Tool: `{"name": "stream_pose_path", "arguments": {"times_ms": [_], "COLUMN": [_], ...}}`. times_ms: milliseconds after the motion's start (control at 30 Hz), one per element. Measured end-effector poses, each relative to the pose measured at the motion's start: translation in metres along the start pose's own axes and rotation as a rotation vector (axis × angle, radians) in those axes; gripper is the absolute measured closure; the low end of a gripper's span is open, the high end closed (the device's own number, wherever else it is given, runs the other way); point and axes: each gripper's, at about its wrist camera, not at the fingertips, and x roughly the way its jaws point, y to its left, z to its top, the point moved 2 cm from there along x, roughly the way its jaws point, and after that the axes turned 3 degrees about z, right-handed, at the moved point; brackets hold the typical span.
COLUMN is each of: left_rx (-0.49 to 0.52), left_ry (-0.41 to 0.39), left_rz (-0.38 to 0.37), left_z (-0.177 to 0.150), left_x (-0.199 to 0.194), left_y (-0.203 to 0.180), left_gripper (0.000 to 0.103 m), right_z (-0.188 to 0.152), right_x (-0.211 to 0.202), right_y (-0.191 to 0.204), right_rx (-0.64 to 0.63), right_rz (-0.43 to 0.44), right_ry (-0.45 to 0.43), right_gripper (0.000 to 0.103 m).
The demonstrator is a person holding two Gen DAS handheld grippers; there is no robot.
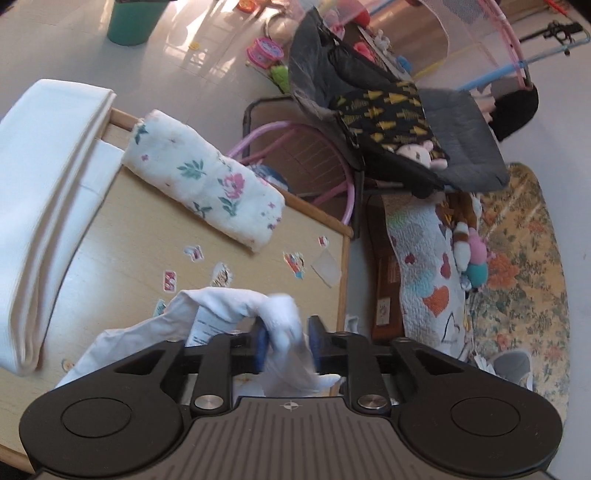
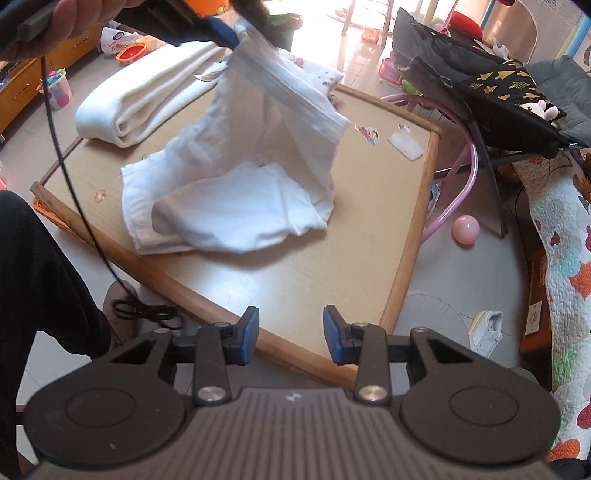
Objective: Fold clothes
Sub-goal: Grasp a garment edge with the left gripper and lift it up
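Observation:
A white garment (image 2: 243, 184) lies partly on the wooden table (image 2: 369, 229), one end with its waistband lifted. My left gripper (image 1: 286, 343) is shut on a bunch of this white cloth (image 1: 280, 325); it shows from outside at the top left of the right wrist view (image 2: 221, 35), holding the cloth up above the table. My right gripper (image 2: 290, 334) is open and empty, hovering over the table's near edge, apart from the garment.
A folded cream towel (image 2: 140, 99) and a folded floral cloth (image 1: 203, 181) lie at the table's far side. Stickers (image 1: 295, 264) dot the tabletop. A grey baby bouncer (image 1: 406, 122), a pink ball (image 2: 466, 229), a quilt (image 2: 561, 243) and toys surround it.

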Motion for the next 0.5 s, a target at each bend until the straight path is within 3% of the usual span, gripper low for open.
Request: {"name": "stream_pose_path", "arguments": {"times_ms": [67, 233, 500], "left_rx": [-0.001, -0.028, -0.046], "left_ry": [-0.032, -0.059, 0.042], "left_rz": [0.014, 0.028, 0.075], "left_z": [0.002, 0.006, -0.027], "left_x": [-0.004, -0.016, -0.025], "left_y": [0.004, 0.016, 0.055], "left_gripper": [0.044, 0.042, 0.041], "right_z": [0.001, 0.009, 0.031], "right_x": [0.002, 0.005, 0.013], "right_y": [0.001, 0.007, 0.034], "right_rx": [-0.001, -0.026, -0.121], "right_rz": [-0.003, 0.012, 0.058], "right_ry": [0.001, -0.027, -0.042], "right_gripper": [0.065, 0.065, 0.065]}}
